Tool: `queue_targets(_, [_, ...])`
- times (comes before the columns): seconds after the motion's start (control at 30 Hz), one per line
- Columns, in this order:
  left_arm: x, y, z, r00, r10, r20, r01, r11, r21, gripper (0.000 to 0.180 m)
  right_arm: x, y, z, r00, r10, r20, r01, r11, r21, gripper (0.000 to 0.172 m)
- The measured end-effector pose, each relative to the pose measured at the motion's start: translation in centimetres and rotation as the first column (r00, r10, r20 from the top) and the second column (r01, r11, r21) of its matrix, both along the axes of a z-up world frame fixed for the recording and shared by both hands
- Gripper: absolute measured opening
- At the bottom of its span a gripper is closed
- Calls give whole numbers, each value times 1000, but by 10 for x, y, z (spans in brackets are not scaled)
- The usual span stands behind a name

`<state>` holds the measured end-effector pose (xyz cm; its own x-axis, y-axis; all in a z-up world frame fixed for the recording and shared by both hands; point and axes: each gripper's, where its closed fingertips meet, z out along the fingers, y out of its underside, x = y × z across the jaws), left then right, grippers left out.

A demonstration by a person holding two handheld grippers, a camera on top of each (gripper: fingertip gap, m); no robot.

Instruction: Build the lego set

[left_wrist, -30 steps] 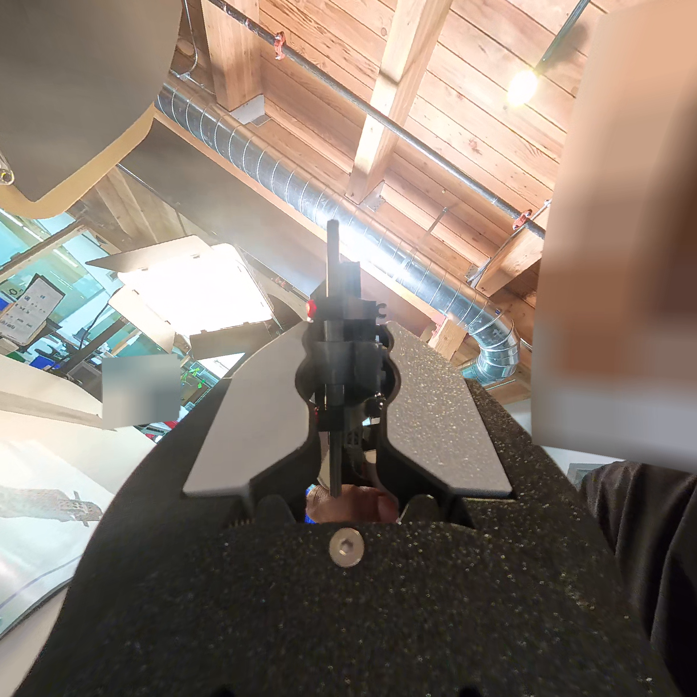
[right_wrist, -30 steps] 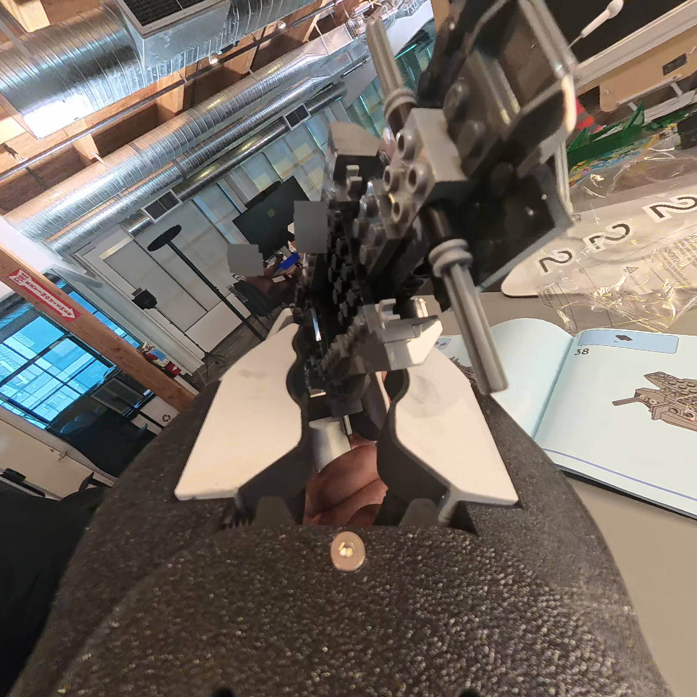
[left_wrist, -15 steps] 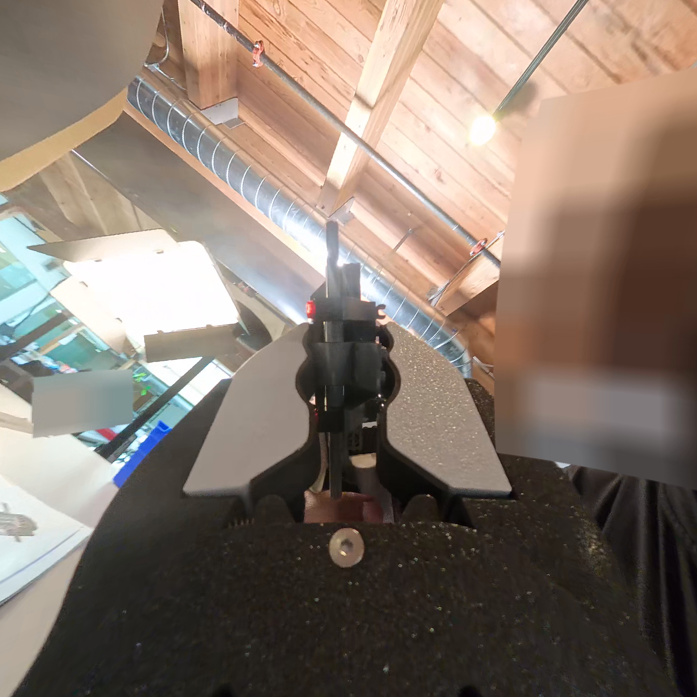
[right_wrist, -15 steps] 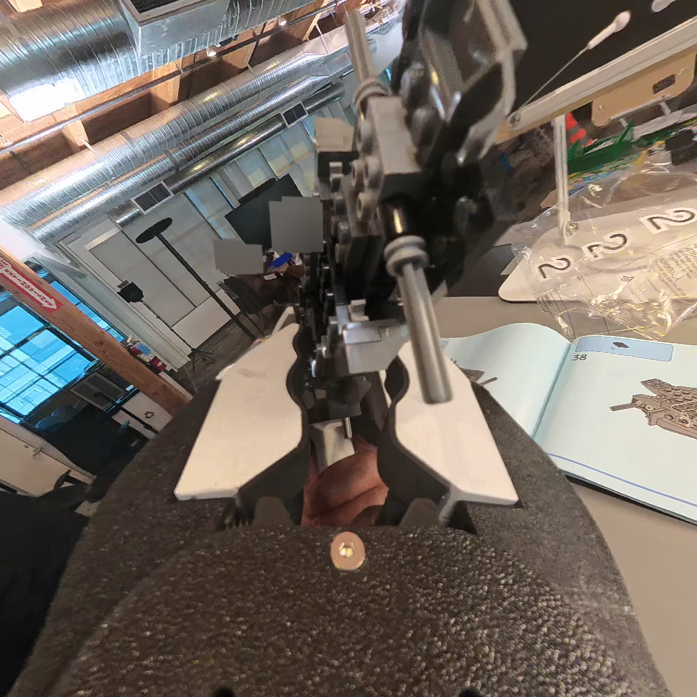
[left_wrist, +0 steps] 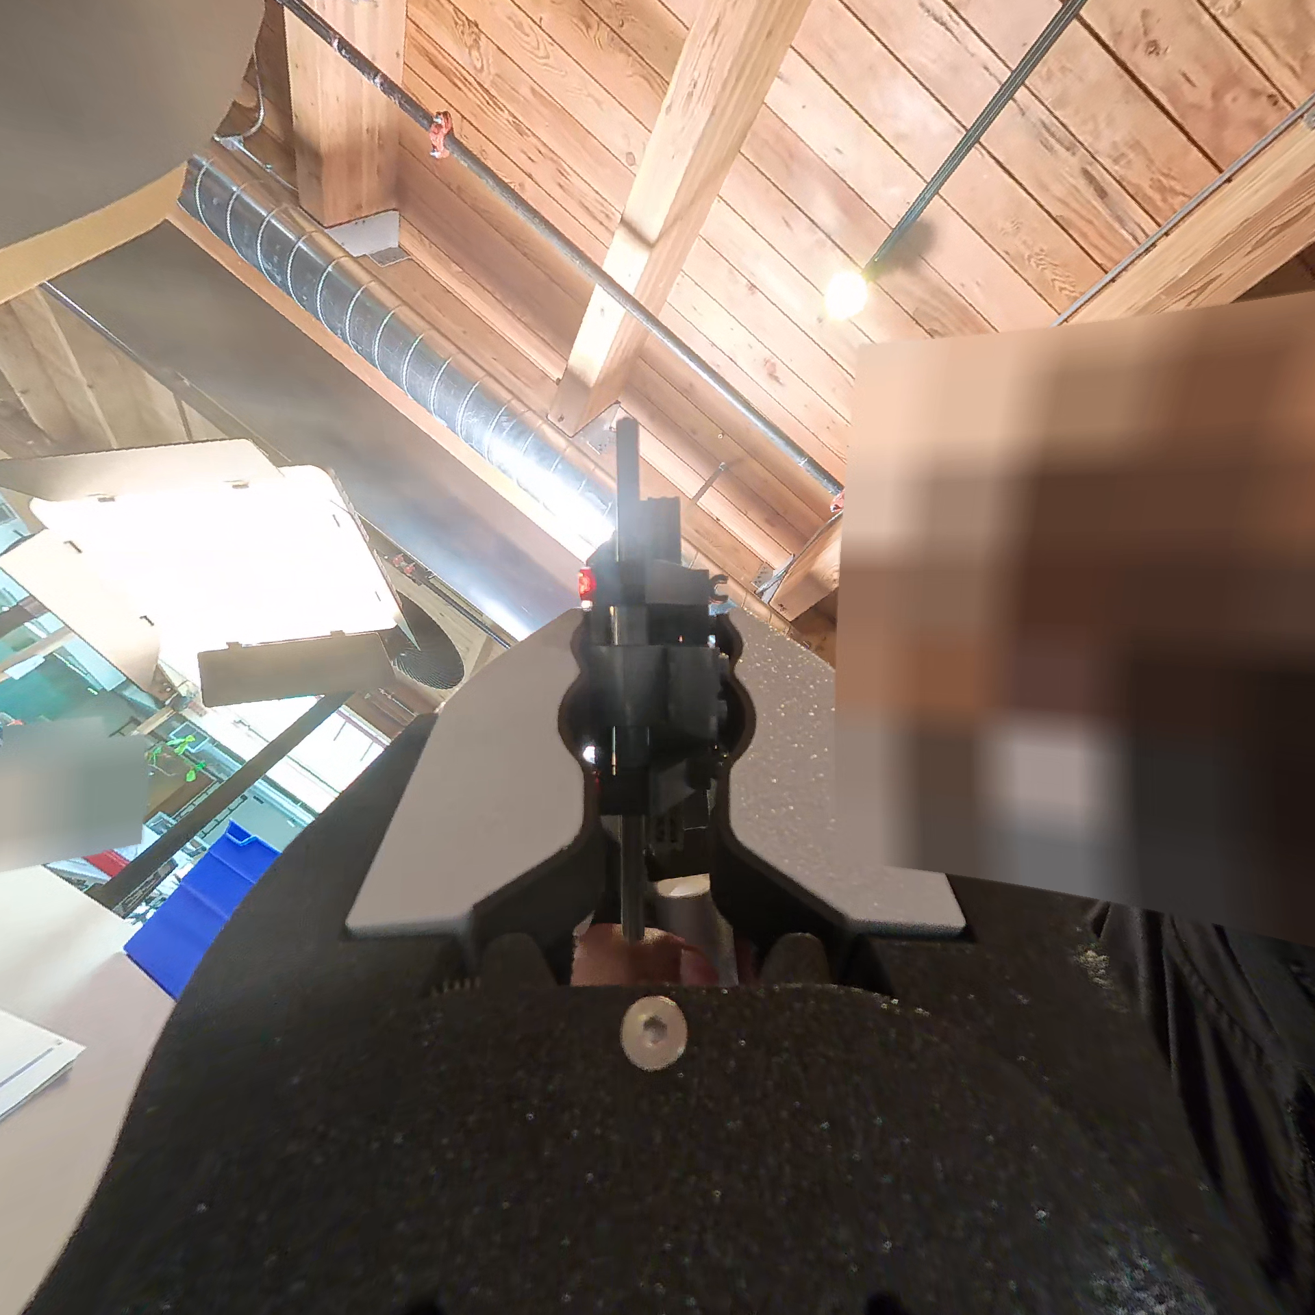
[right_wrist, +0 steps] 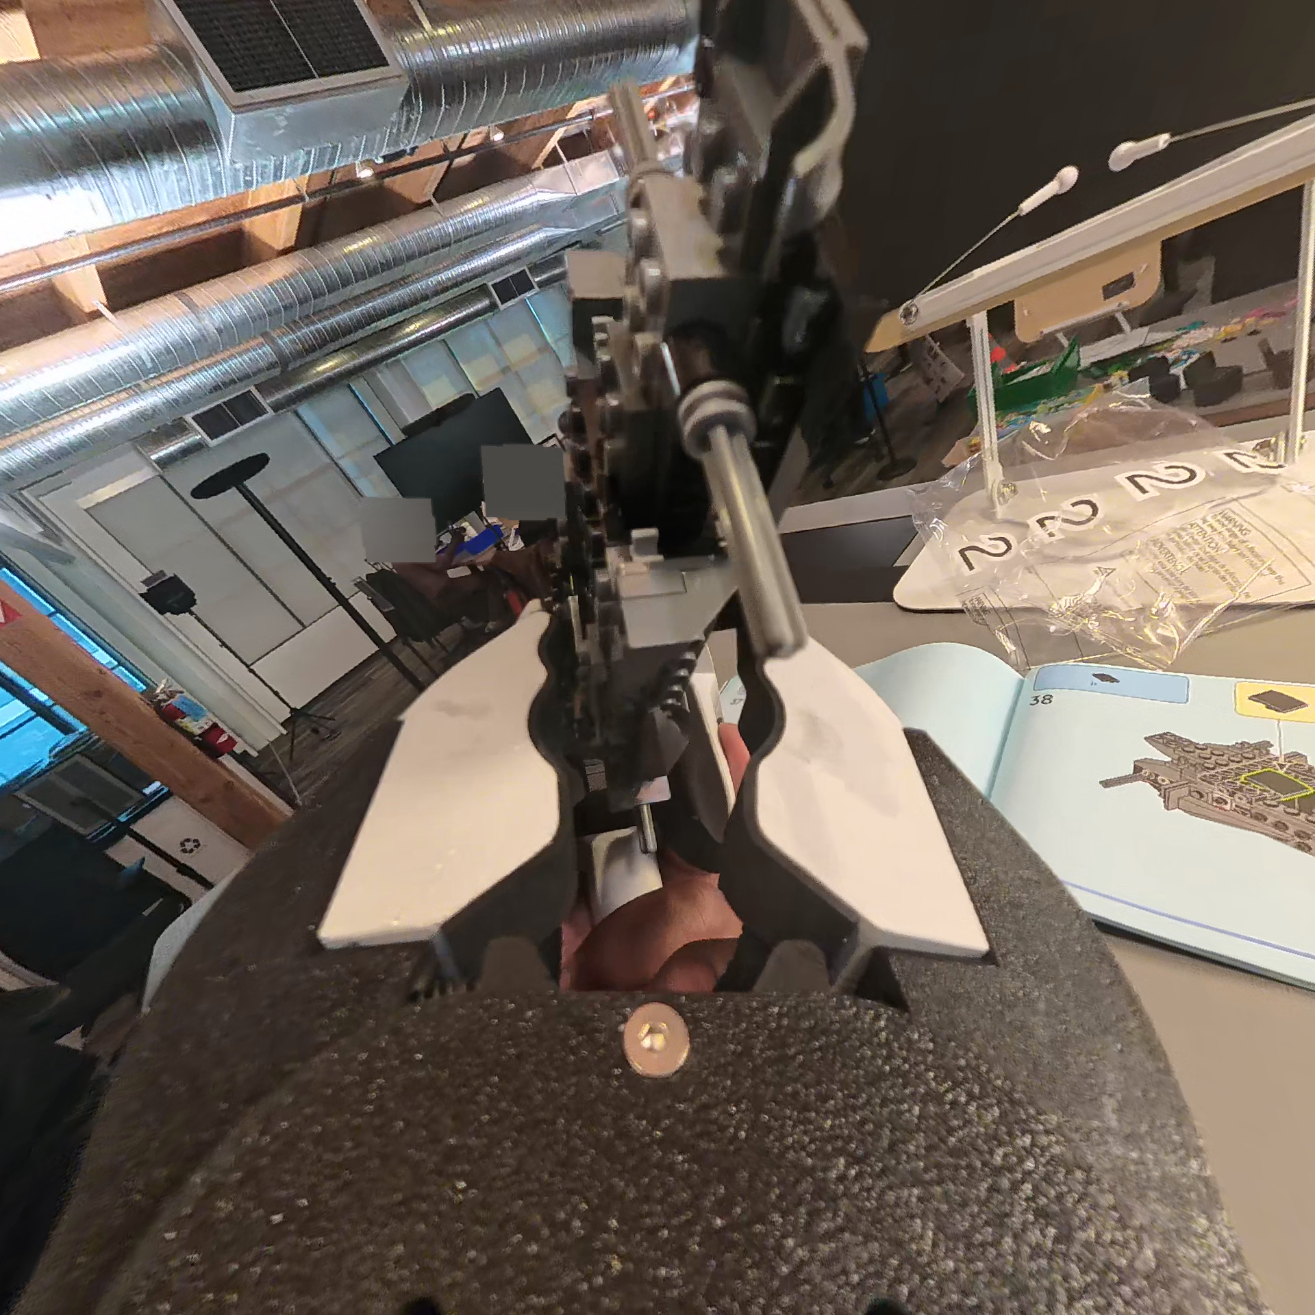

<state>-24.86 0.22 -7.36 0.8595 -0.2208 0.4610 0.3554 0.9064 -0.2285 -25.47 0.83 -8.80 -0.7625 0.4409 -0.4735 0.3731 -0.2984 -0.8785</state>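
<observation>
Between the two pale fingers of the left gripper (left_wrist: 651, 683) sits a small black brick assembly (left_wrist: 658, 676) with a thin dark rod running up through it and a red stud on its left side; both fingers are closed against its flanks, and it points up toward the wooden ceiling. Behind it, low between the fingers, part of a hand (left_wrist: 626, 960) shows. Past the left finger hang a bright square lamp panel (left_wrist: 192, 562) and a ribbed metal duct (left_wrist: 427, 370); lower on that side lie a blue bin (left_wrist: 206, 904) and the pale desk (left_wrist: 50, 996).

Inside the right gripper (right_wrist: 651, 683) stands a larger grey and black brick model (right_wrist: 655, 590), with a light grey axle (right_wrist: 747, 555) slanting down over the tip of the right finger. The left finger lies against the model's studded side; on the right a clear gap shows between finger and model, so the fingers stand apart and do not clamp it. A hand (right_wrist: 655, 932) shows behind the fingers. Right of this gripper, on the grey desk (right_wrist: 1174, 1103), an open pale blue instruction booklet (right_wrist: 1138, 783) lies close by, and farther off are crumpled clear plastic bags (right_wrist: 1138, 562) beside a white stand (right_wrist: 996, 469). Silver ducts (right_wrist: 213, 320) run overhead to the left.
</observation>
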Motion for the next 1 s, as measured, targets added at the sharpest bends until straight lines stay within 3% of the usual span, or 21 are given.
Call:
queue_targets(0.2, [2, 2, 1, 1000, -4, -13, 3, 1000, -15, 31, 6, 0, 5, 999, 0, -54, -1, 1000, -3, 35])
queue_targets(0.77, [6, 0, 2, 993, -105, -48, 108, 991, 73, 32, 11, -4, 6, 994, 2, -107, 3, 999, 43, 33])
queue_targets(1.0, [6, -1, 2, 996, -78, -48, 81, 994, 69, 31, 8, 0, 6, 989, -56, -138, 69, 994, 89, 42])
